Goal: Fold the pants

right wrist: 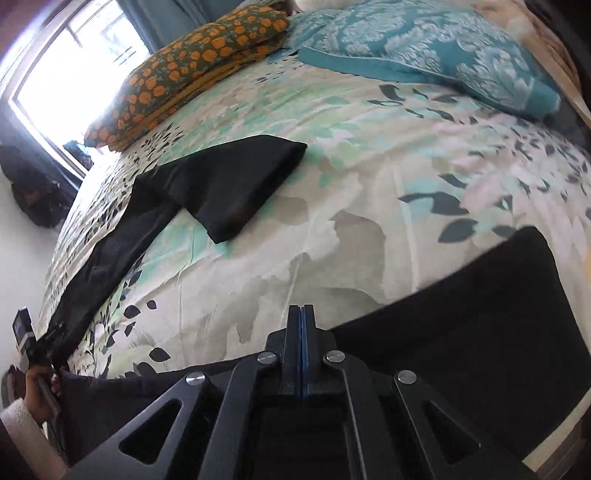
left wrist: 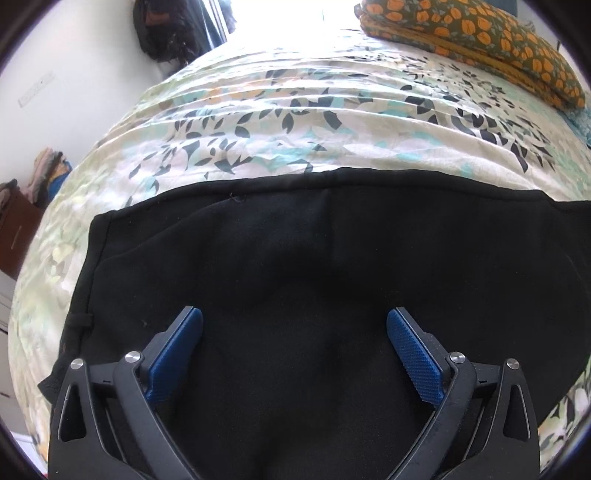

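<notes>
Black pants (left wrist: pixel 295 258) lie spread on a floral bedsheet (left wrist: pixel 258 122). My left gripper (left wrist: pixel 294 321) hovers just over the black cloth with its blue pads wide open and nothing between them. In the right wrist view my right gripper (right wrist: pixel 302 314) has its fingers pressed together; I cannot tell if any cloth is pinched. Black cloth (right wrist: pixel 461 314) lies under and to the right of it, over the bedsheet (right wrist: pixel 332 229). A further part of the pants (right wrist: pixel 229 184) lies bent on the bed beyond, with a leg trailing left to the bed's edge (right wrist: pixel 103 258).
An orange-patterned folded quilt (left wrist: pixel 480 40) (right wrist: pixel 192 62) and a teal pillow (right wrist: pixel 424 48) lie at the bed's head. A window (right wrist: pixel 74 74) is beyond. A hand with the other gripper's handle (right wrist: pixel 33 380) shows at lower left. A wall and a dark bag (left wrist: pixel 166 33) stand left of the bed.
</notes>
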Tool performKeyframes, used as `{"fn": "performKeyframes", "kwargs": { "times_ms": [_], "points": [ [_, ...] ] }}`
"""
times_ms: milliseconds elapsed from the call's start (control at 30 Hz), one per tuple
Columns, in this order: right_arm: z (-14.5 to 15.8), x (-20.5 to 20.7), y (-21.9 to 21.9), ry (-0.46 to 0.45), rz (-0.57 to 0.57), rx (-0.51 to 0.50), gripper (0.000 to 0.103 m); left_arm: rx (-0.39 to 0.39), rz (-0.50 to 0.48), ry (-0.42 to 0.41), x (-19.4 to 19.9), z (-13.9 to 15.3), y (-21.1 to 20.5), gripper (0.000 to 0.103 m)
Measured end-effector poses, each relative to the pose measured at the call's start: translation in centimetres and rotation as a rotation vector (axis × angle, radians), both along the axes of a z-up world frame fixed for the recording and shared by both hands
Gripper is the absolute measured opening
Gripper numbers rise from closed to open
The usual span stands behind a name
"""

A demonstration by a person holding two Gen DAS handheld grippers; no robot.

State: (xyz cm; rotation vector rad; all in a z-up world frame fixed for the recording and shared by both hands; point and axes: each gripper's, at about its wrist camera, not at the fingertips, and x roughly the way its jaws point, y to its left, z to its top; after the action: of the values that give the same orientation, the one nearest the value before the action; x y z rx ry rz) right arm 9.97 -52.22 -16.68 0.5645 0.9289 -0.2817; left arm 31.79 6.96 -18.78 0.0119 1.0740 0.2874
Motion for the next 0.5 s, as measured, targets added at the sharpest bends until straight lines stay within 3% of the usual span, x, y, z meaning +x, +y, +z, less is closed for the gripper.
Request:
{"fn": "performKeyframes", "kwargs": {
  "times_ms": [67,100,133,300,433,500],
  "points": [
    [2.1,-0.8,0.3,-0.017,-0.009,-0.07,0.034,-0.02,0.013,-0.044,-2.1,1.7,-0.5,0.101],
    [3.2,-1.4,0.7,-0.041,-0.012,-0.088,0.072,-0.035,0.009,-0.062,-3.3,2.5,-0.8,0.101],
    [4.2,-2.4,1.2,-0.084,-0.022,-0.09,0.096,-0.053,-0.001,-0.072,-4.5,3.2,-1.2,0.101],
    [5.8,-6.3,5.3,-0.2,-0.009,-0.092,0.098,-0.101,-0.102,-0.117,-12.5,5.7,-4.1,0.101],
    [4.5,-5.4,8.4,-0.171,0.12,-0.135,0.097,-0.112,-0.192,-0.13,-19.1,6.0,-6.7,0.101],
    [4.8,-4.6,9.4,-0.193,0.154,-0.217,0.098,-0.114,-0.211,-0.116,-21.3,5.7,-7.6,0.101]
  ]
}}
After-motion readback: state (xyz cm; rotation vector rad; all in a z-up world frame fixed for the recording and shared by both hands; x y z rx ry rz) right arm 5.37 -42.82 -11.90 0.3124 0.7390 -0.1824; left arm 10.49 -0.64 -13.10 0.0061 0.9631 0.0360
